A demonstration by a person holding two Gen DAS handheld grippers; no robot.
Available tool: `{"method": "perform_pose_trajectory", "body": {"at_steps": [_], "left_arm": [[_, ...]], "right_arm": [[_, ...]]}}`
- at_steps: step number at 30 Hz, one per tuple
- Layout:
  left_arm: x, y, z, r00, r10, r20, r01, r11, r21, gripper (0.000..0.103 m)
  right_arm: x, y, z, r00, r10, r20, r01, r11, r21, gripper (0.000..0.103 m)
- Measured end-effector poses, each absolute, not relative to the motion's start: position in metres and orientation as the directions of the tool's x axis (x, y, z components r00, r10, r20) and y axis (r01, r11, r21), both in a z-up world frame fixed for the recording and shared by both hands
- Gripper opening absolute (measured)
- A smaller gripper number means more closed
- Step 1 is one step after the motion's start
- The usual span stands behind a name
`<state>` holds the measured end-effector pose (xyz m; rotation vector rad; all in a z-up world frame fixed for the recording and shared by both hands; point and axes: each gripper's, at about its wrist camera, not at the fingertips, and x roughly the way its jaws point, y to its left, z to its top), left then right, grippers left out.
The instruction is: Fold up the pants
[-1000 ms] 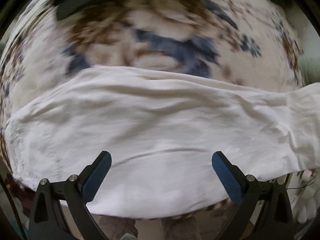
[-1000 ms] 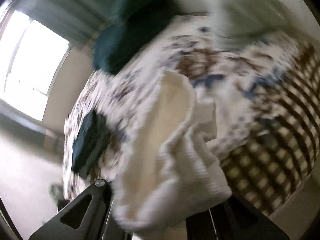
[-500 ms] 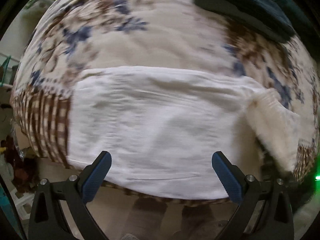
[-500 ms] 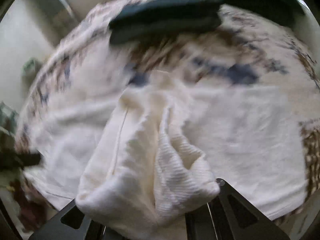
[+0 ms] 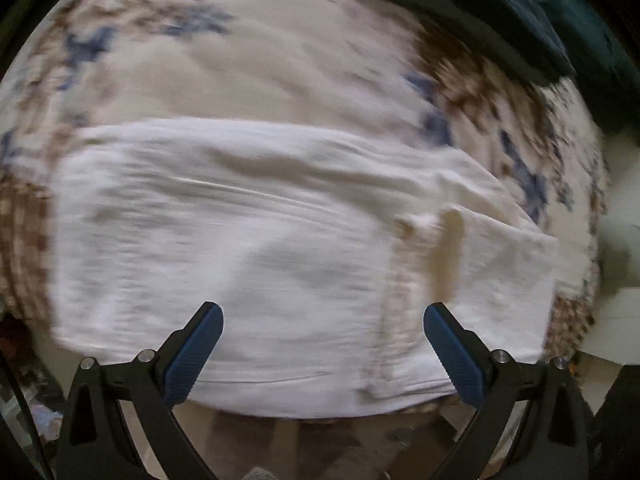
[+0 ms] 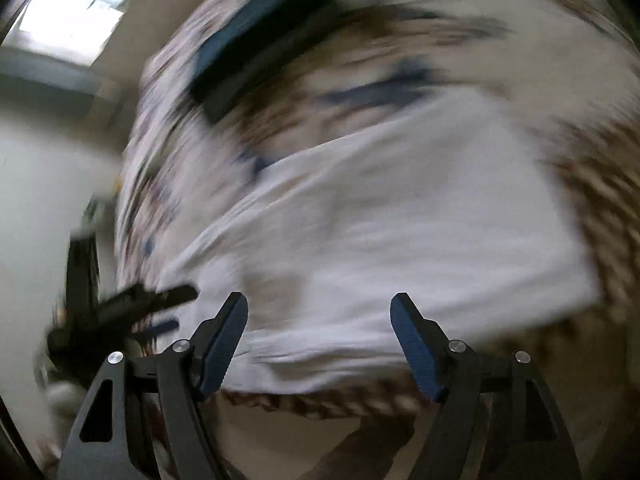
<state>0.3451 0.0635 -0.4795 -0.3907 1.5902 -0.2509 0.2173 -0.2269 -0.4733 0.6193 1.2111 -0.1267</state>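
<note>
The white pants (image 5: pixel 256 248) lie folded flat on a floral bedspread (image 5: pixel 280 52), with a ribbed cream waistband part (image 5: pixel 444 252) laid over their right side. My left gripper (image 5: pixel 322 320) hovers above the near edge of the pants, open, nothing between its blue pads. In the blurred right wrist view the same pants (image 6: pixel 400 220) fill the middle. My right gripper (image 6: pixel 320 312) is above their near edge with its jaws opening and nothing between them. The other gripper (image 6: pixel 128 308) shows as a dark blur at the left.
A folded dark blue garment (image 5: pixel 480 12) lies at the far side of the bed, also seen in the right wrist view as a dark garment (image 6: pixel 256 44). The bed's checked border (image 6: pixel 600 184) runs along the near and right edges. A bright window (image 6: pixel 76 4) is at upper left.
My right gripper held the cream waistband bunched between its jaws; now the jaws stand apart and the waistband lies on the pants. Both views have swept sideways across the bed.
</note>
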Motion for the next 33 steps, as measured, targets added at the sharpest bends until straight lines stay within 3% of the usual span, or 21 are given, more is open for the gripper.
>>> {"method": "perform_pose_trajectory", "body": {"at_steps": [5, 8, 10, 14, 18, 20, 21, 22, 23, 24, 25, 27, 33], "left_arm": [[0.355, 0.005, -0.492, -0.047, -0.359, -0.932, -0.011, 0.933, -0.358, 0.103], [0.354, -0.009, -0.512, -0.032, -0.163, -0.986, 0.054, 0.985, -0.165, 0.103], [0.35, -0.002, -0.521, -0.041, -0.146, -0.988, 0.042, 0.988, -0.148, 0.103], [0.34, 0.015, -0.509, -0.038, -0.182, -0.983, -0.023, 0.983, -0.181, 0.103], [0.327, 0.025, -0.498, -0.057, -0.368, -0.928, -0.113, 0.926, -0.36, 0.102], [0.321, 0.01, -0.501, -0.072, -0.398, -0.914, -0.066, 0.917, -0.394, 0.095], [0.319, 0.001, -0.503, -0.074, -0.395, -0.916, -0.042, 0.919, -0.393, 0.083], [0.317, -0.008, -0.506, -0.071, -0.37, -0.926, -0.008, 0.929, -0.371, 0.064], [0.315, -0.013, -0.507, -0.062, -0.346, -0.936, 0.016, 0.938, -0.347, 0.048], [0.313, -0.015, -0.508, -0.064, -0.351, -0.934, 0.024, 0.935, -0.353, 0.028], [0.31, -0.012, -0.506, -0.07, -0.357, -0.931, 0.019, 0.933, -0.359, 0.023], [0.303, -0.004, -0.501, -0.056, -0.353, -0.934, 0.02, 0.935, -0.355, 0.021], [0.302, 0.008, -0.506, -0.098, -0.363, -0.926, -0.024, 0.932, -0.363, 0.025]], "right_arm": [[0.187, -0.322, -0.494, 0.264, 0.077, -0.961, 0.626, 0.745, 0.232, 0.076], [0.193, -0.347, -0.518, 0.217, 0.091, -0.972, 0.644, 0.735, 0.213, 0.076], [0.19, -0.358, -0.536, 0.155, 0.087, -0.984, 0.645, 0.746, 0.167, 0.076], [0.173, -0.372, -0.545, 0.096, 0.083, -0.992, 0.682, 0.721, 0.126, 0.076], [0.157, -0.368, -0.53, 0.166, 0.122, -0.979, 0.707, 0.677, 0.204, 0.076], [0.155, -0.362, -0.53, 0.203, 0.186, -0.961, 0.72, 0.637, 0.275, 0.075], [0.152, -0.359, -0.535, 0.225, 0.237, -0.945, 0.726, 0.606, 0.325, 0.068], [0.151, -0.353, -0.539, 0.234, 0.27, -0.934, 0.728, 0.588, 0.352, 0.059], [0.15, -0.351, -0.547, 0.231, 0.307, -0.923, 0.735, 0.566, 0.372, 0.036], [0.149, -0.347, -0.552, 0.227, 0.331, -0.916, 0.743, 0.549, 0.383, 0.025], [0.15, -0.347, -0.556, 0.229, 0.333, -0.915, 0.75, 0.539, 0.383, 0.024], [0.149, -0.35, -0.554, 0.226, 0.313, -0.923, 0.752, 0.546, 0.369, 0.018], [0.177, -0.341, -0.552, 0.135, 0.3, -0.944, 0.721, 0.624, 0.301, 0.02]]}}
